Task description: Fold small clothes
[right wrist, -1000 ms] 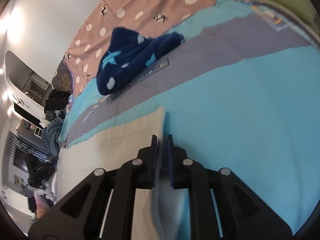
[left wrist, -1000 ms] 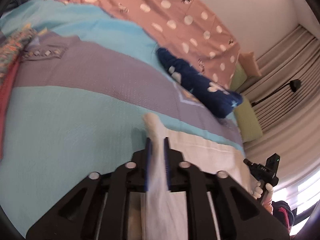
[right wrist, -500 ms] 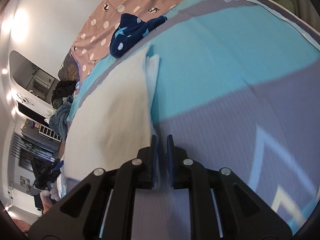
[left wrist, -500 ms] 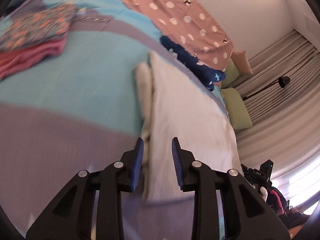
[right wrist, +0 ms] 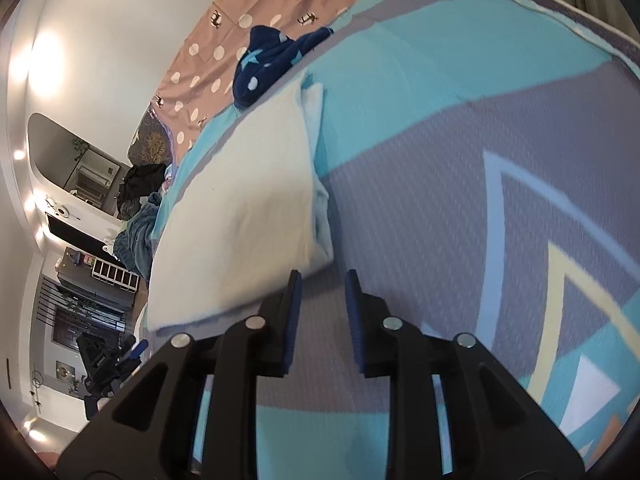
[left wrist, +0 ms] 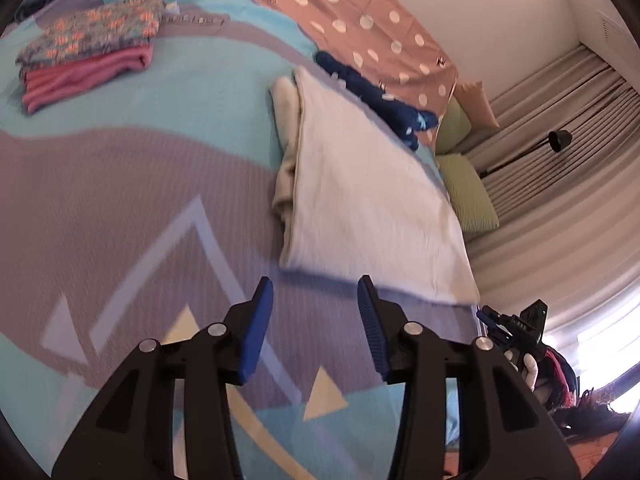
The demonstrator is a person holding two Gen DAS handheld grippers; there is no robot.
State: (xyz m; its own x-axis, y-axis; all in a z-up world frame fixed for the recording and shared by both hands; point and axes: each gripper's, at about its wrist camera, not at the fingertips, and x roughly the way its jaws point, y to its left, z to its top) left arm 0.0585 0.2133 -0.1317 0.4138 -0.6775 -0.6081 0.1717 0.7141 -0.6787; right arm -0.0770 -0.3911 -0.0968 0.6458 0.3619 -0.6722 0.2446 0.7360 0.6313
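A cream-white garment (left wrist: 360, 196) lies folded flat on the teal and grey bedspread (left wrist: 120, 200). My left gripper (left wrist: 316, 300) hovers just short of its near edge, jaws opening, nothing between them. In the right wrist view the same cream garment (right wrist: 244, 216) lies left of centre. My right gripper (right wrist: 320, 292) sits at its near right corner, jaws opening and free of the cloth. The right gripper (left wrist: 516, 326) also shows in the left wrist view, in a gloved hand.
A folded stack (left wrist: 88, 52) of floral and pink clothes rests far left. A navy starred garment (left wrist: 380, 96) lies beyond the cream one, beside a brown dotted blanket (left wrist: 360, 20). Green pillows (left wrist: 468, 188) and curtains (left wrist: 560, 160) stand to the right.
Both grippers pulled back along the bed, dragging the cream garment flat, then let go of it. Their jaws have spread apart and the cloth now lies free.
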